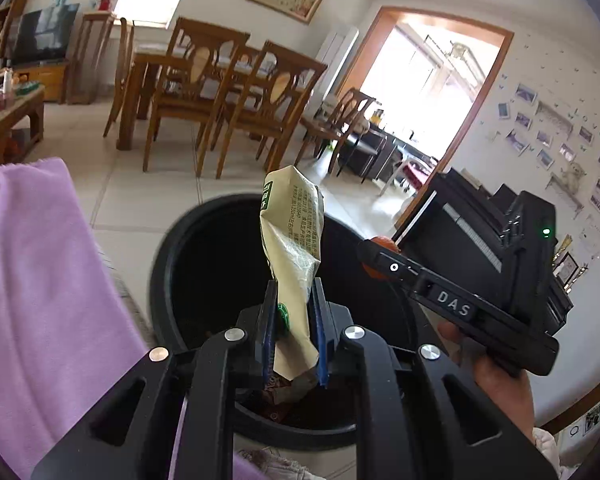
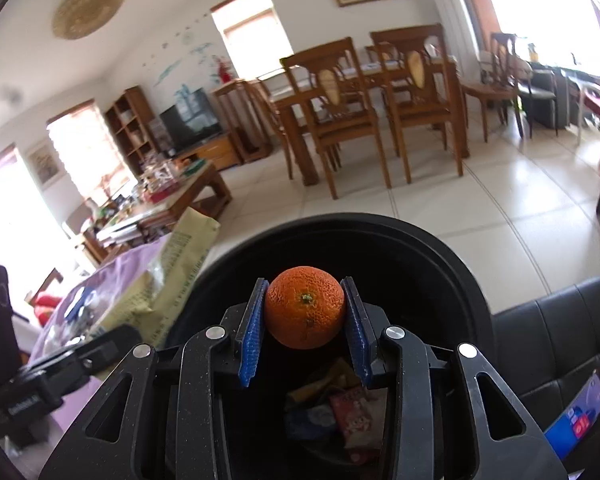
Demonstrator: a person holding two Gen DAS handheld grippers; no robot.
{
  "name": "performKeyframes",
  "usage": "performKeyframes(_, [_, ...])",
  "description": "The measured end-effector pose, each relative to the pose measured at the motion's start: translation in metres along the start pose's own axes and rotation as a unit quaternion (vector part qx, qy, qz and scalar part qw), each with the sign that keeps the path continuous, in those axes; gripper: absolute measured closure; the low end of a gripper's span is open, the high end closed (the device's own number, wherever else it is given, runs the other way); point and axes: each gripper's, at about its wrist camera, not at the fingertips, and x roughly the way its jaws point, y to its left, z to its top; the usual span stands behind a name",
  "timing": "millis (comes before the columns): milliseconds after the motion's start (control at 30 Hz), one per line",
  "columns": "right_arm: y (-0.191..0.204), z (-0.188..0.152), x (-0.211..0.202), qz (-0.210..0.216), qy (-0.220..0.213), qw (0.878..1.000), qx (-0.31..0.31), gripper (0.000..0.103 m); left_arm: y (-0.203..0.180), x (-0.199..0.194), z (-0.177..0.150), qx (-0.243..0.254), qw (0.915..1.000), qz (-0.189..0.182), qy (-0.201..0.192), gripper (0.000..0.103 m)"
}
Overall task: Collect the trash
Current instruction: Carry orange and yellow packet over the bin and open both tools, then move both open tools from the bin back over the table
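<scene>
Gripping a crumpled cream wrapper, left gripper has both blue pads pressed on it, held upright over the black trash bin. Purple cloth lies to the left. Right gripper enters from the right, a hand on its grip.

Right wrist view: right gripper clamped on an orange, above the trash bin. Wrappers lie in the bin's bottom. Cream wrapper at left.
</scene>
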Motion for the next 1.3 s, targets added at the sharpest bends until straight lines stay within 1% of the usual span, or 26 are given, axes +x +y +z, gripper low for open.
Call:
performKeyframes(100, [-0.013,-0.002,0.006,0.003,0.008,1.0,0.008,0.066,-0.003,0.006,-0.003,0.003,0.9999,0.008,0.012,0.087])
performKeyframes(267, [-0.023,-0.005,0.018,0.012,0.017,1.0,0.019,0.066,-0.01,0.013,-0.007,0.012,0.9994,0.019,0.027,0.087])
performKeyframes(333, [-0.021,-0.007,0.021,0.015,0.02,0.999,0.023,0.066,-0.012,0.013,-0.007,0.017,0.9991,0.023,0.03,0.087])
performKeyframes(400, [-0.019,-0.01,0.021,0.019,0.024,0.999,0.028,0.065,-0.018,0.014,-0.008,0.029,0.9985,0.033,0.033,0.083])
performKeyframes(433, [-0.02,-0.01,0.021,0.019,0.024,0.999,0.03,0.064,-0.02,0.013,-0.01,0.034,0.998,0.041,0.033,0.083])
performKeyframes(467, [-0.02,-0.011,0.019,0.019,0.024,0.999,0.03,0.056,-0.019,0.012,-0.01,0.043,0.9971,0.052,0.035,0.083])
performKeyframes(500, [-0.02,-0.01,0.018,0.023,0.022,0.999,0.031,0.051,-0.019,0.011,-0.01,0.05,0.9964,0.058,0.037,0.082])
performKeyframes(533, [-0.021,-0.009,0.018,0.026,0.019,0.999,0.032,0.044,-0.022,0.011,-0.011,0.057,0.9956,0.063,0.039,0.078])
performKeyframes(567, [-0.021,-0.007,0.018,0.027,0.017,0.999,0.031,0.044,-0.024,0.013,-0.011,0.063,0.9948,0.069,0.039,0.063])
performKeyframes(600, [-0.021,-0.007,0.017,0.028,0.016,0.999,0.03,0.044,-0.026,0.012,-0.012,0.07,0.9938,0.078,0.038,0.051])
performKeyframes(633, [-0.02,-0.006,0.016,0.029,0.014,0.999,0.029,0.044,-0.03,0.011,-0.012,0.077,0.9925,0.089,0.034,0.03])
performKeyframes(667, [-0.019,-0.006,0.015,0.032,0.012,0.999,0.028,0.044,-0.034,0.007,-0.013,0.088,0.9908,0.1,0.024,0.022])
performKeyframes(733, [-0.017,-0.006,0.014,0.033,0.009,0.999,0.026,0.044,-0.037,0.004,-0.014,0.099,0.9905,0.094,0.018,0.021])
performKeyframes(800, [-0.015,-0.006,0.013,0.032,0.007,0.999,0.027,0.043,-0.042,0.005,-0.016,0.111,0.9894,0.09,0.026,0.017])
performKeyframes(833, [-0.015,-0.006,0.013,0.034,0.007,0.999,0.027,0.032,-0.043,0.004,-0.018,0.117,0.9884,0.093,0.026,0.015])
performKeyframes(867, [-0.015,-0.006,0.012,0.037,0.006,0.999,0.028,0.019,-0.045,0.004,-0.02,0.123,0.9873,0.097,0.025,0.014])
performKeyframes(900, [-0.015,-0.006,0.01,0.04,0.002,0.999,0.03,0.016,-0.047,0.003,-0.021,0.127,0.9869,0.097,0.025,0.012])
performKeyframes(967, [-0.014,-0.005,0.008,0.039,0.002,0.999,0.031,0.016,-0.049,-0.001,-0.024,0.129,0.9869,0.094,0.025,0.006])
performKeyframes(1100, [-0.009,-0.005,0.007,0.039,0.003,0.999,0.03,0.016,-0.05,-0.014,-0.026,0.136,0.9859,0.097,0.007,0.006])
performKeyframes(1300, [0.005,-0.005,0.004,0.035,0.003,0.999,0.023,0.016,-0.046,-0.029,-0.026,0.139,0.985,0.103,-0.003,0.006])
